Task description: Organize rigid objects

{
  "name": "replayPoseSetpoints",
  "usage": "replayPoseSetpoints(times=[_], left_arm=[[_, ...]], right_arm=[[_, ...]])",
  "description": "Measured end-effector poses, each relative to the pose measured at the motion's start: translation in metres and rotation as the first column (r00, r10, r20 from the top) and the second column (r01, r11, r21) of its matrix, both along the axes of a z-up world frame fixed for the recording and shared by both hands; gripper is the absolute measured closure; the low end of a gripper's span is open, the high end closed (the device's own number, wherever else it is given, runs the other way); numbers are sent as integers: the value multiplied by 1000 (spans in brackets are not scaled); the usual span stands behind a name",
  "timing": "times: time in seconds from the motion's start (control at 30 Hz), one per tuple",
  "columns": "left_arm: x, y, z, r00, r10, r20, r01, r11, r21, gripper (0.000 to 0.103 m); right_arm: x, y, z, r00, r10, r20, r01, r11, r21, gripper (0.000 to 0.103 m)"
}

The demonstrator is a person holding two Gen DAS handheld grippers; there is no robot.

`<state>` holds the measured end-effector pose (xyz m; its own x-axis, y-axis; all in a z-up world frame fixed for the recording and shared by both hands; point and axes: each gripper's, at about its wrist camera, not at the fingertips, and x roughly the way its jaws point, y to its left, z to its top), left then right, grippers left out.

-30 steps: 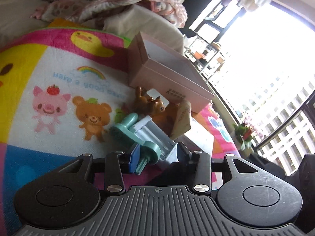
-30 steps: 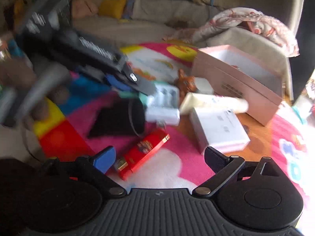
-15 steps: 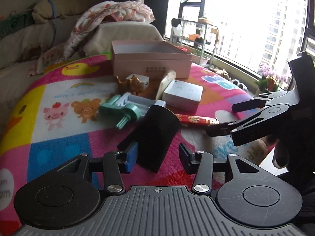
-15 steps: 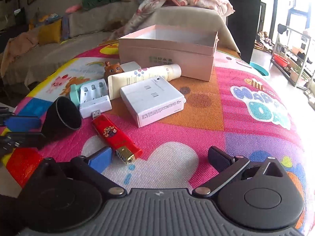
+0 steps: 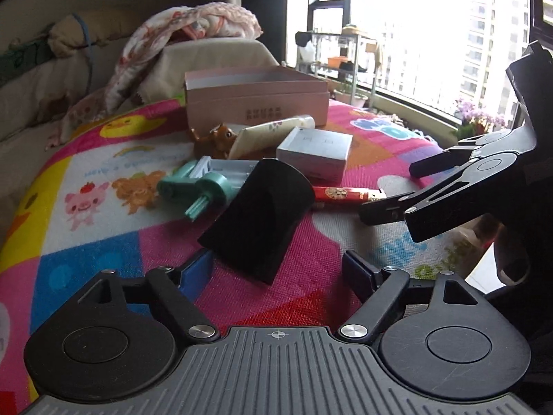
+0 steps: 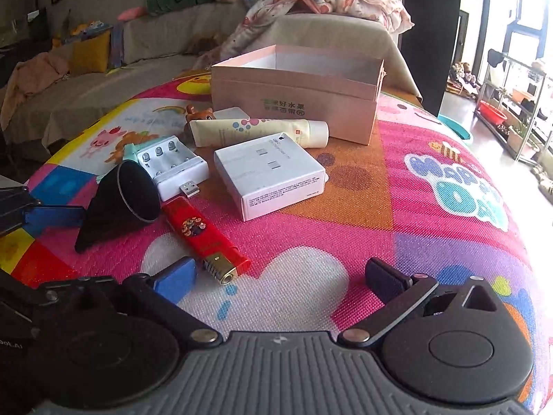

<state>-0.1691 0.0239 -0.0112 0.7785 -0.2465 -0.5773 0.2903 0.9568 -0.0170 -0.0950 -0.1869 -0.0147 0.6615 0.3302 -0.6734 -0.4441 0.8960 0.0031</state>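
Clearly, I held both the left hand-held gripper (image 5: 276, 264) and right hand-held gripper (image 6: 281, 276) open, empty, near the clutter, since the pink box (image 6: 297, 93) waited far behind.

1. Bare play mat (image 6: 397, 214) lies open to the right of the white box (image 6: 269, 174), leading to the pink box (image 6: 293, 103).
2. The lotion tube (image 6: 259, 131) lies just before the pink box's front wall.
3. The black funnel-shaped piece (image 5: 259, 221), red lighter (image 6: 204, 238) and battery charger (image 6: 172, 166) crowd the left side.
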Motion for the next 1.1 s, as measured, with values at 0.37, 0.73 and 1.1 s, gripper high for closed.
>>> replayPoseSetpoints(times=[0.37,0.73,1.1], left_arm=[[7,15,24,998,-2,69,2,1000,8,24],[35,-1,11,997,-71,-18,71,997,-29,22],[31,32,17,995,97,-26,-98,994,-43,42]], right_arm=[[-10,-5,-6,996,-42,79,37,998,56,0],[4,-29,4,968,-206,144,223,967,-121,0],[-7,12,5,999,24,-25,-23,999,34,1]])
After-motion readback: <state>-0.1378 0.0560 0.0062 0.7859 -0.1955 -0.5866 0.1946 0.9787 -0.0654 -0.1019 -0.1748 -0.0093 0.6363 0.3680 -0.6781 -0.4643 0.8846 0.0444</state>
